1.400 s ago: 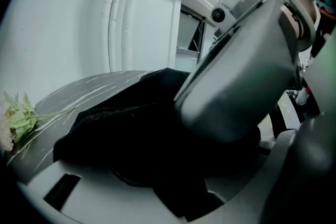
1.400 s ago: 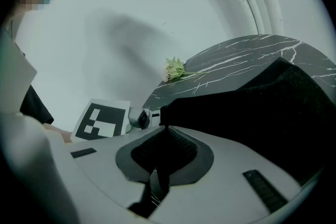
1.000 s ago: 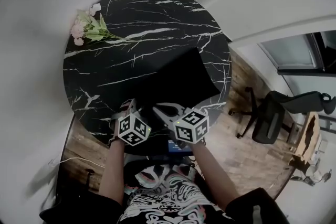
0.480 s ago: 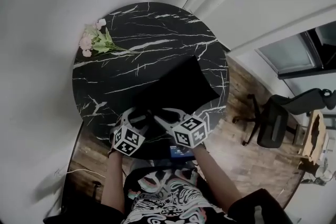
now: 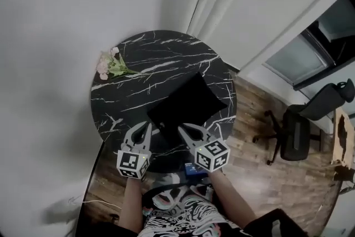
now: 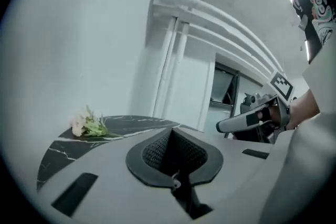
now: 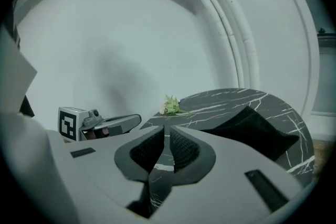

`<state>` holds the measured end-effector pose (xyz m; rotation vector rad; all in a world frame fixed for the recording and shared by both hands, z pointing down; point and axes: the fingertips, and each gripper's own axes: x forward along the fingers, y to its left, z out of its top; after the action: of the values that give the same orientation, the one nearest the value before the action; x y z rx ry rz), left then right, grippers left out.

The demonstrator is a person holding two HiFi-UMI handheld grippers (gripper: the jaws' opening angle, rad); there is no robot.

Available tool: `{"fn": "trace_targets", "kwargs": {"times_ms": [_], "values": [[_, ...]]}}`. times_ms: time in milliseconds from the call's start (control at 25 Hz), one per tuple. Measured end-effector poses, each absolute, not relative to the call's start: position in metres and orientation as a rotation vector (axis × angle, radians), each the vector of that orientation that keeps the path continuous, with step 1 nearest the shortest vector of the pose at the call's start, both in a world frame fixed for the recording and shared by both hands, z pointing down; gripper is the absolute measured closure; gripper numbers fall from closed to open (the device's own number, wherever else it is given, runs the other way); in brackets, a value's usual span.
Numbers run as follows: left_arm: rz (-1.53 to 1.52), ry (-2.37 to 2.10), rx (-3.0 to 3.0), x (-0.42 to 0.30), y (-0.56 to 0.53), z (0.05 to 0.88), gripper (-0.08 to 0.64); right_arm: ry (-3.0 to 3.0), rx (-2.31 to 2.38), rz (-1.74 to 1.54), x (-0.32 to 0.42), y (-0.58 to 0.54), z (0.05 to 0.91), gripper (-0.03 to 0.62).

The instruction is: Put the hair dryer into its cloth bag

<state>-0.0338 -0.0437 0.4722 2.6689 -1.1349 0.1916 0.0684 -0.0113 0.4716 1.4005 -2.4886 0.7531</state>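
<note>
As viewed from the head camera, held the left tool [image 5: 145, 126] and the right tool [image 5: 183, 130] side by side above the near rim of the round black marble bench [image 5: 122, 97], both pointing across it. Had just been closing the left tool's jaws; showed them pressed together in the left gripper view, with nothing made out between them. Had just been closing the right tool's jaws a little as well; showed a thin slit between them in the right gripper view, with only veined benchtop visible through it and nothing gripped. Found the black cloth bag [image 5: 186, 104] lying flat on the bench just beyond the tool tips, its near corner close to the left tool's tip. Could not tell whether the hair dryer sat inside it. Saw a small bunch of pink flowers [image 5: 110, 64] at the bench's far left edge, well apart from the bag. Noted a black office chair [image 5: 299, 129] on the wooden floor [image 5: 260, 136] off to the right.
</note>
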Motion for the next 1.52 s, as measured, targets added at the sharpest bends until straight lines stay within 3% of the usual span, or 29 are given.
{"fn": "trace_targets", "kwargs": {"times_ms": [280, 480, 720, 960, 1160, 1520], "values": [[0.419, -1.292, 2.760, -0.002, -0.014, 0.431, 0.546, -2.498, 1.537, 0.438, 0.093, 0.010, 0.430, 0.565], [0.335, -1.314, 2.670, 0.001, 0.022, 0.411, 0.546, -2.513, 1.551, 0.295, 0.108, 0.031, 0.399, 0.568], [0.571, -1.481, 2.671, 0.009, 0.066, 0.416, 0.546, -2.618, 1.452, 0.272, 0.100, 0.072, 0.389, 0.569], [0.434, -1.484, 2.672, 0.028, 0.098, 0.402, 0.546, -2.623, 1.411, 0.231, 0.109, 0.096, 0.390, 0.571], [0.548, -1.618, 2.637, 0.019, 0.113, 0.408, 0.546, -2.605, 1.405, 0.201, 0.118, 0.108, 0.387, 0.572], [0.449, -1.670, 2.604, 0.016, 0.130, 0.404, 0.546, -2.561, 1.446, 0.206, 0.136, 0.128, 0.389, 0.574]]}}
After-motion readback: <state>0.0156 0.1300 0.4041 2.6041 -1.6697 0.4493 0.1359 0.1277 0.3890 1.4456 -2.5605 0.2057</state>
